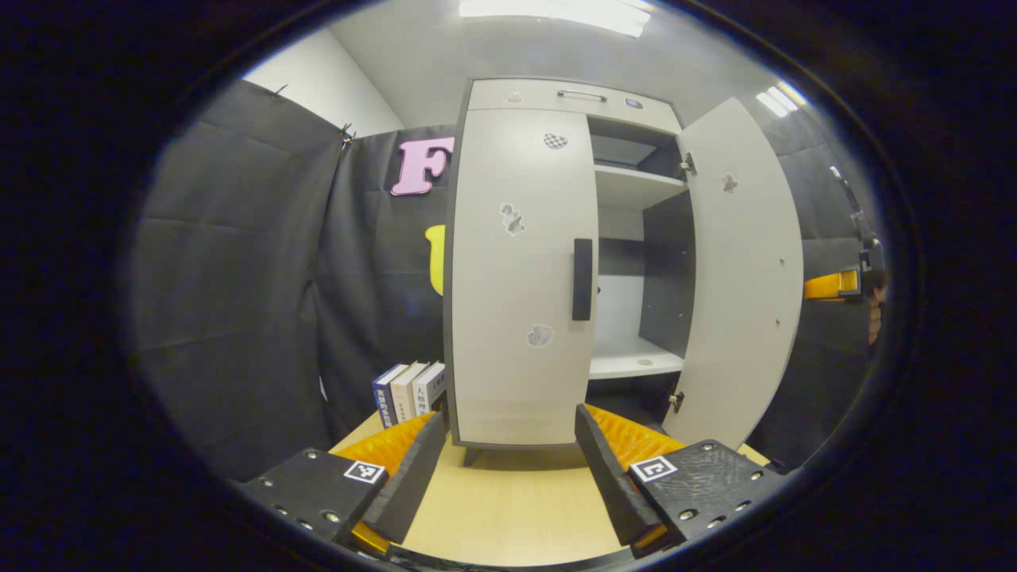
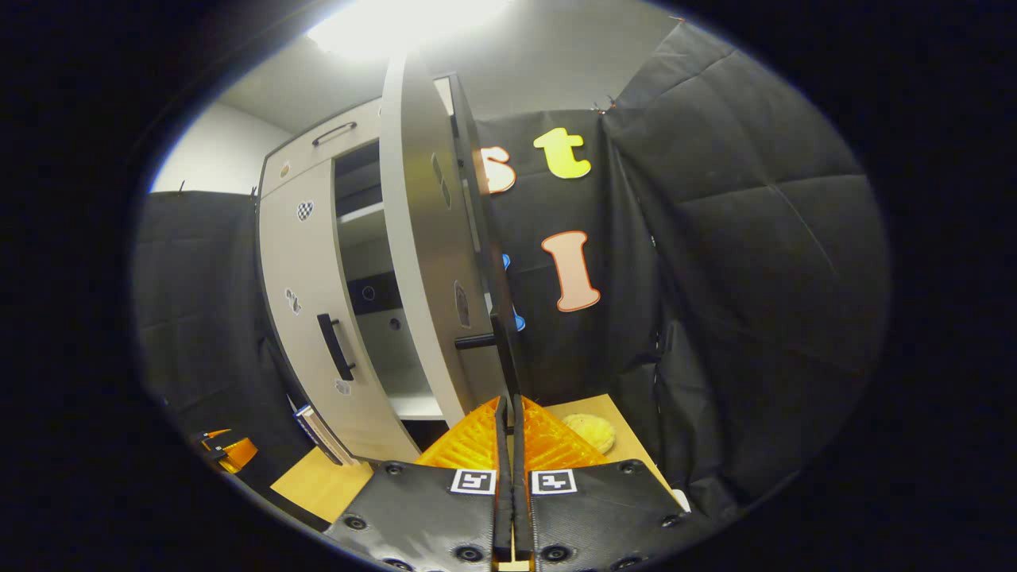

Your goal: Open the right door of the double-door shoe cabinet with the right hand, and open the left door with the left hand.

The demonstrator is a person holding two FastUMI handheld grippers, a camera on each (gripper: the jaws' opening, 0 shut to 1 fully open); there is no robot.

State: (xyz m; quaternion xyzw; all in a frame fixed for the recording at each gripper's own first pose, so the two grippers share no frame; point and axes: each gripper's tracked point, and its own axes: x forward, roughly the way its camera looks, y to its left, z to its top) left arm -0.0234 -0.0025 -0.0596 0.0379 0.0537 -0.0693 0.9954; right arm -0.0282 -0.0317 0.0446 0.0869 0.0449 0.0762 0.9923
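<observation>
Shoe cabinet: right door open, left door shut

Shoe cabinet, tall pale-grey laminate box with dark-grey edges, stands on a light wood tabletop, centre of the left gripper view. Left door closed flat, small stickers on it, black vertical bar handle at its 3 o'clock edge. Right door swung wide; white shelves and dark inner wall exposed, back corners in shadow.

Left gripper at 6 o'clock, fingers spread wide, nothing between them, well short of the handle.

Right gripper view: right gripper at 6 o'clock, fingers pressed nearly together. Right door's thin edge and black handle sit right above the tips; whether they pinch the handle can't be made out.

Row of upright books at 8 o'clock beside the cabinet. Yellow fuzzy round object on the table at 5 o'clock, half hidden behind the fingers. Other gripper at 3 o'clock in the left gripper view, cut off.
</observation>
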